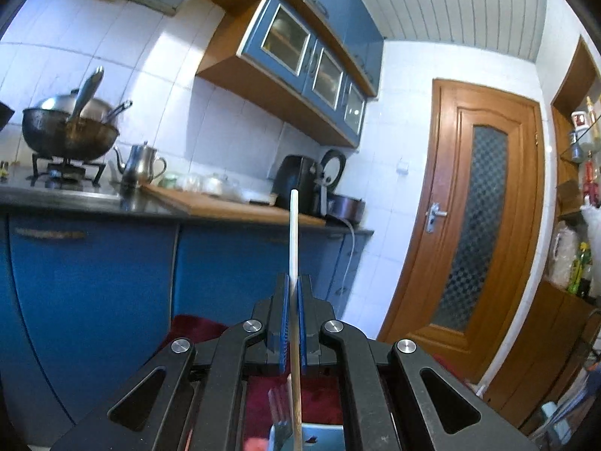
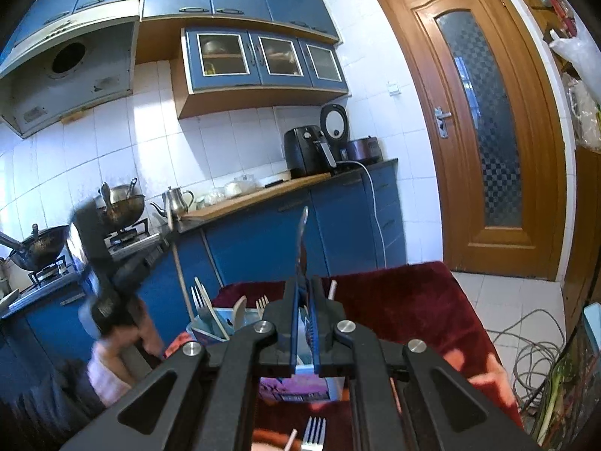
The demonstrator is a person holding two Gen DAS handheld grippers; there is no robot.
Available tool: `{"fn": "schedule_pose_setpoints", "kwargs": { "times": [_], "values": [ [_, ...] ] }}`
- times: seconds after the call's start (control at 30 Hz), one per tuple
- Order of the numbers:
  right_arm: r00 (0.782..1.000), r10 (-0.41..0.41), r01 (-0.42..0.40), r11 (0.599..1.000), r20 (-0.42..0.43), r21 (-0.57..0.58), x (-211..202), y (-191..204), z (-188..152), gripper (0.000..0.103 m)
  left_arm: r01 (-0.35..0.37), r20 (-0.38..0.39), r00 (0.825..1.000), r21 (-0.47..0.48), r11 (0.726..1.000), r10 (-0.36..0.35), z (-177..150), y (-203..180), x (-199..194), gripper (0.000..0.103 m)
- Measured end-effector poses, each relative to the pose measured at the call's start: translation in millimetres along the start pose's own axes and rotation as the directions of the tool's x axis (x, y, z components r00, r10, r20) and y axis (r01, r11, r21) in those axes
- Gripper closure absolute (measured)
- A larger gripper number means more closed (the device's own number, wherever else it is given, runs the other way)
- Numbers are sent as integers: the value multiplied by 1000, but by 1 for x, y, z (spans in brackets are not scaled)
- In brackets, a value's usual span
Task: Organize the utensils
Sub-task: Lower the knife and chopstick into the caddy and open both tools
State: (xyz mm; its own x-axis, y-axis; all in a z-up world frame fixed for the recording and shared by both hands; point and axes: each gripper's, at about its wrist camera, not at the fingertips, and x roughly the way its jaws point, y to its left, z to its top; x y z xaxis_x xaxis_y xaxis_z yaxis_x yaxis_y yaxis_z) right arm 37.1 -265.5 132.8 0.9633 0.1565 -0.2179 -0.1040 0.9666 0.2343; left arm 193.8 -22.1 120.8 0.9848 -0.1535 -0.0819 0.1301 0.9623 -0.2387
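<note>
My left gripper is shut on a pale chopstick that stands upright between the blue pads and runs down past a fork below. My right gripper is shut on a metal utensil handle that points up and away. In the right wrist view a light blue utensil box sits on the dark red cloth and holds forks, chopsticks and a wooden spoon. The left gripper shows blurred at left, holding its chopstick. Another fork lies on the cloth below.
Blue kitchen cabinets and a counter with a wok, a kettle and an air fryer stand behind. A wooden door is at right. Cables lie on the floor at right.
</note>
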Motion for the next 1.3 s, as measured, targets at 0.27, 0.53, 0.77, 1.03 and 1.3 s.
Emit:
{"fn": "schedule_pose_setpoints", "kwargs": {
  "times": [0.27,0.53,0.77,1.03,1.3],
  "values": [
    [1000,17,-17,1000,14,-19,20,10,10,96,-5,-7,1000,14,1000,5,-21,6,3,99],
    [1000,11,-10,1000,12,-22,32,14,15,97,8,-18,1000,28,1000,-7,-28,5,3,99],
    [999,-3,5,998,36,-57,38,22,26,97,8,-37,999,20,1000,-8,-31,8,5,99],
    [999,-39,40,996,13,-85,56,25,25,97,33,-57,998,23,999,-32,-34,7,5,99],
    [989,-34,25,998,-142,-66,94,20,-3,94,79,-110,991,7,997,-78,-32,7,5,71]
  ]
}}
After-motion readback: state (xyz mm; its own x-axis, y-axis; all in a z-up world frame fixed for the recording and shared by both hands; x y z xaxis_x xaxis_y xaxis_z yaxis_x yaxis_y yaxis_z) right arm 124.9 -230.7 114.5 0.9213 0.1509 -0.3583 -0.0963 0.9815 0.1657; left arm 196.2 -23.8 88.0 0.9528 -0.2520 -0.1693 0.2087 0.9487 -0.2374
